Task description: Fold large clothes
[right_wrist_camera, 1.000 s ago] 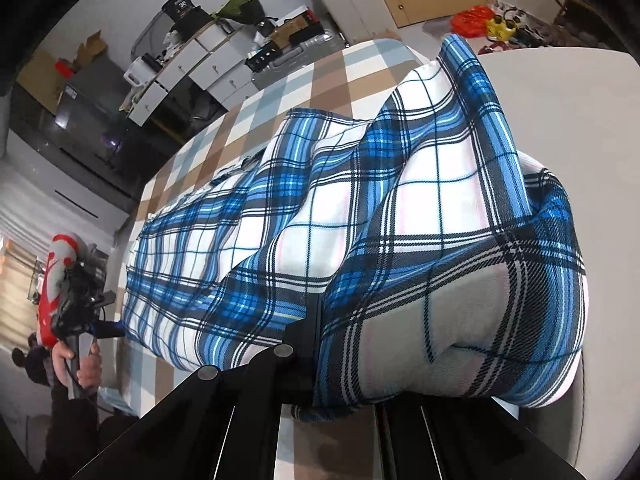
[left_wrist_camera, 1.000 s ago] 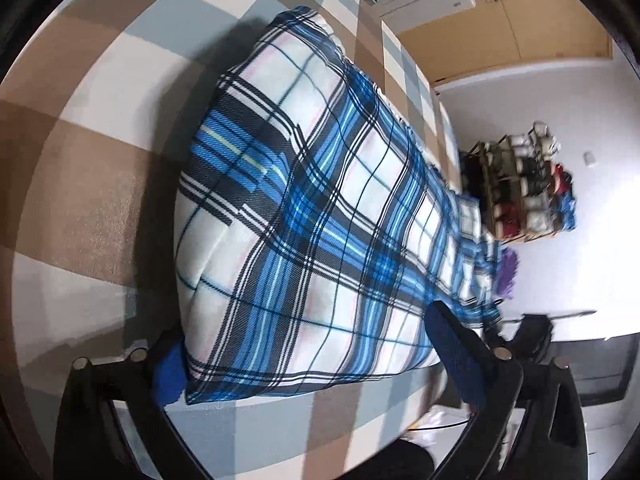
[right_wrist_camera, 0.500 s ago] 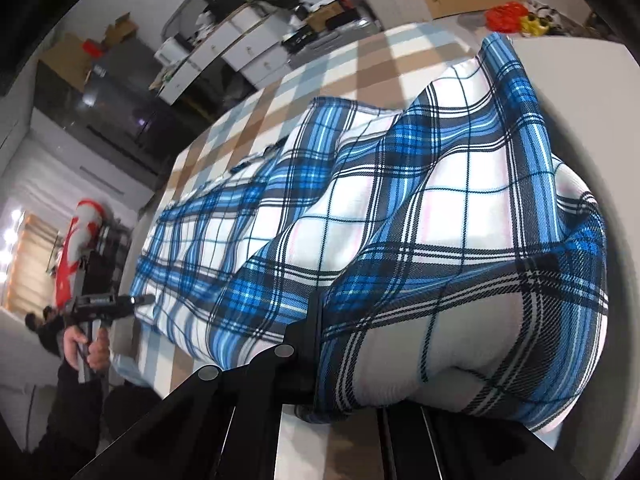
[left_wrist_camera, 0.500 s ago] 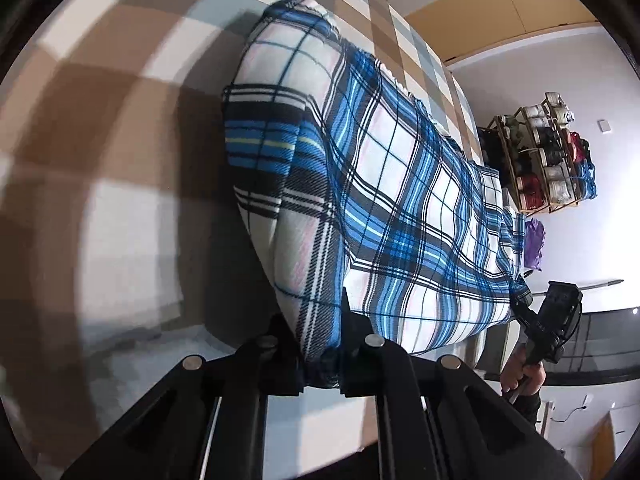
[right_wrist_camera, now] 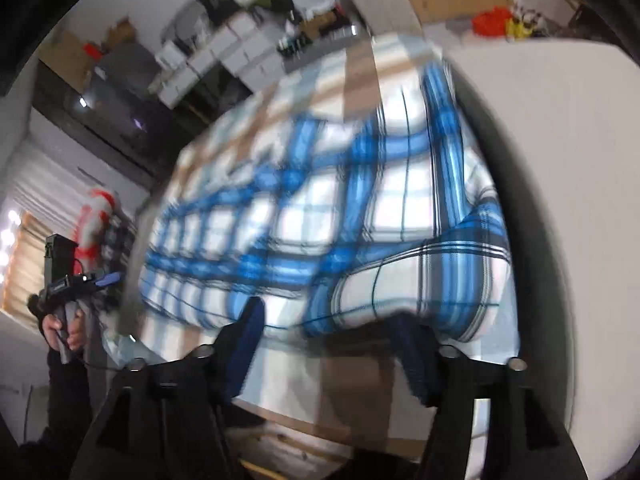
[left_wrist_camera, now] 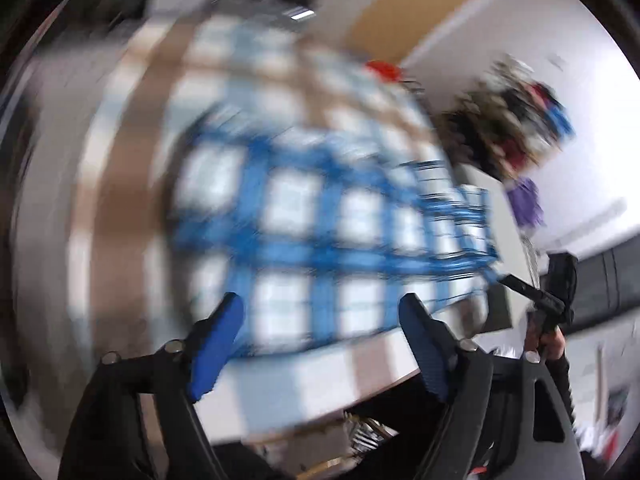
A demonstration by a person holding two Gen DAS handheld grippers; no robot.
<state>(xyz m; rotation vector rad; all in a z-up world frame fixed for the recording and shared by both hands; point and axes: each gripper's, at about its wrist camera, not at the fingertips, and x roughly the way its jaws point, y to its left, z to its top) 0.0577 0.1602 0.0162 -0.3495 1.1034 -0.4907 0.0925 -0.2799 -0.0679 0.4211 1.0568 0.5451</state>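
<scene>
Both the left gripper (left_wrist_camera: 320,316) and right gripper (right_wrist_camera: 332,320) have just opened, fingers spread and empty above the folded blue plaid garment (right_wrist_camera: 360,216) lying on the checked counter (left_wrist_camera: 120,200).

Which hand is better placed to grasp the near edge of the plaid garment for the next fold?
Right, probably. The right tongs hang open just before the plaid garment hem, having just released it. The left tongs opened too, but look farther back in a blurred view.
</scene>
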